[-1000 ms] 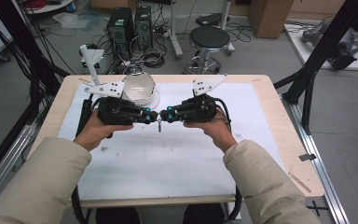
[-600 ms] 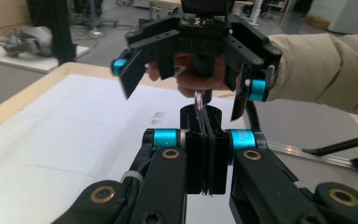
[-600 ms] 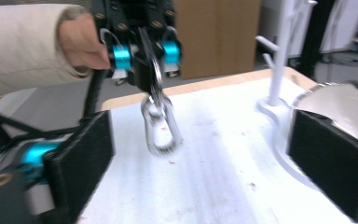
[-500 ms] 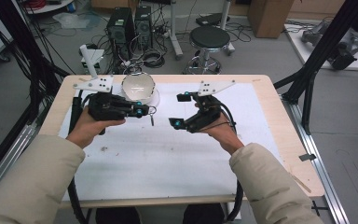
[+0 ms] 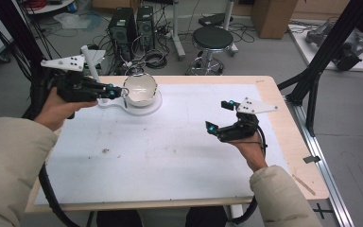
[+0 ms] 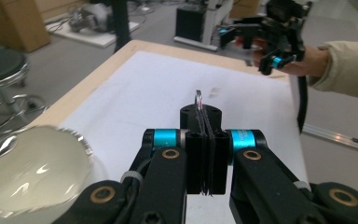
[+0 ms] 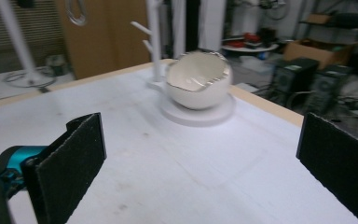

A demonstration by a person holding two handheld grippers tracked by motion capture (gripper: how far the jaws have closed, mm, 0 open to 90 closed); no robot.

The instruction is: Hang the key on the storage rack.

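Note:
My left gripper [image 5: 118,90] hovers at the table's far left, just left of a white jagged-rimmed bowl [image 5: 140,89]. Its jaws are shut on a small thin metal loop [image 6: 198,99] that sticks out past the tips [image 6: 204,111]. The bowl [image 7: 198,81] sits on a round white base [image 5: 123,105] with a pegged white post [image 5: 90,61] behind it. My right gripper [image 5: 216,115] is held over the near right of the table. Its jaws have just been opening and now stand wide with nothing between the pads [image 7: 81,149].
A white sheet [image 5: 170,151] covers the wooden table top [image 5: 288,118]. Black frame struts [image 5: 321,61] rise beside the table's right edge. Behind the table stand a round stool [image 5: 212,38] and computer towers [image 5: 127,23] among cables.
The two grippers met at the table's middle a second ago and have drawn apart. The left went left and up with the loop, and the right went right and down with its jaws opened.

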